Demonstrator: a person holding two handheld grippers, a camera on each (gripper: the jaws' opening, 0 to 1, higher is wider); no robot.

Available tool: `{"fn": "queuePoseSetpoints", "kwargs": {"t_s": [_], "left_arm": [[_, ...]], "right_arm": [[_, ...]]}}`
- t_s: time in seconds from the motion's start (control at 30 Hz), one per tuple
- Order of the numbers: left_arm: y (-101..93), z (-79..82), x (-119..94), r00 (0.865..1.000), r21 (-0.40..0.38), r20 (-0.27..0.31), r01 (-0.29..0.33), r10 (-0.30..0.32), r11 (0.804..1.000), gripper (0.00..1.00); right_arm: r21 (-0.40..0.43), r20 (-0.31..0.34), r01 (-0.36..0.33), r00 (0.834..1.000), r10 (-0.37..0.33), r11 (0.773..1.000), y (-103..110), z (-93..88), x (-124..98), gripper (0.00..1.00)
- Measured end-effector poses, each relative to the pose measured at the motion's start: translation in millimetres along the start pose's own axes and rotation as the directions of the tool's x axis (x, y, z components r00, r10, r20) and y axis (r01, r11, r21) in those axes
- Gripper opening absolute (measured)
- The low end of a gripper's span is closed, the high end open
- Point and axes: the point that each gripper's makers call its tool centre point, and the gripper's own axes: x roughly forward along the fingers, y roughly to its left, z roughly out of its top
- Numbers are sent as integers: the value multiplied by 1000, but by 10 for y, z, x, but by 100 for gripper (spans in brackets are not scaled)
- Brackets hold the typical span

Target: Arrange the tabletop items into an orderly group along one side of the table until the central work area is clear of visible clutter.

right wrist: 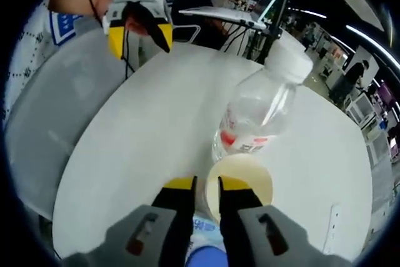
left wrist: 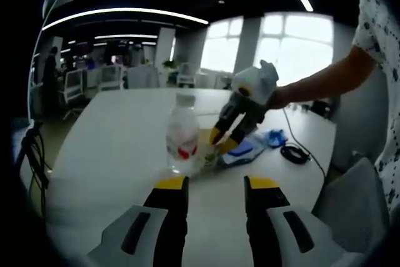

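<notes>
1. Open-plan office space surrounds a white table [left wrist: 119, 136], with bright windows behind and desks and chairs beyond its far edge.
2. A clear plastic bottle [left wrist: 182, 132] with a white cap and a red-and-white label stands upright near the table's middle; take it as the landmark.
3. Touching or just beside the bottle's base sits a small cream paper cup [right wrist: 240, 182], open mouth up in the right gripper view.
4. Beyond the cup from the bottle lie a blue-and-white packet [left wrist: 242, 151], a crumpled blue wrapper [left wrist: 273, 137] and a coiled black cable [left wrist: 294, 153].
5. Handling, as I judge it: the bottle looks near empty, so light, smooth and easy to tip; its middle would give the steadiest hold. The cup is light and thin-walled, likely to crush under a hard squeeze, and its rim is the natural place to take it.
6. The right gripper [right wrist: 207, 186] reaches down to the cup from the side away from the bottle, the person's forearm stretched out behind it; its jaws stand close together across the cup's rim, though whether they press the wall I cannot tell.
7. The left gripper [left wrist: 215, 186] hangs above the table on the near side of the bottle, jaws spread apart and holding nothing.
</notes>
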Motion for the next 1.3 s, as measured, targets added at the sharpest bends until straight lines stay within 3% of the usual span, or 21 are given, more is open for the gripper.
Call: {"fn": "queuePoseSetpoints", "kwargs": {"t_s": [0.4, 1.3], "left_arm": [[-5, 56, 13, 1000, 11, 7, 4, -4, 1000, 32], [-164, 256, 54, 998, 75, 0, 59, -59, 995, 37]], "right_arm": [[39, 36, 37, 999, -38, 999, -44, 111, -93, 24], [126, 118, 143, 980, -158, 982, 27, 274, -599, 35]]}}
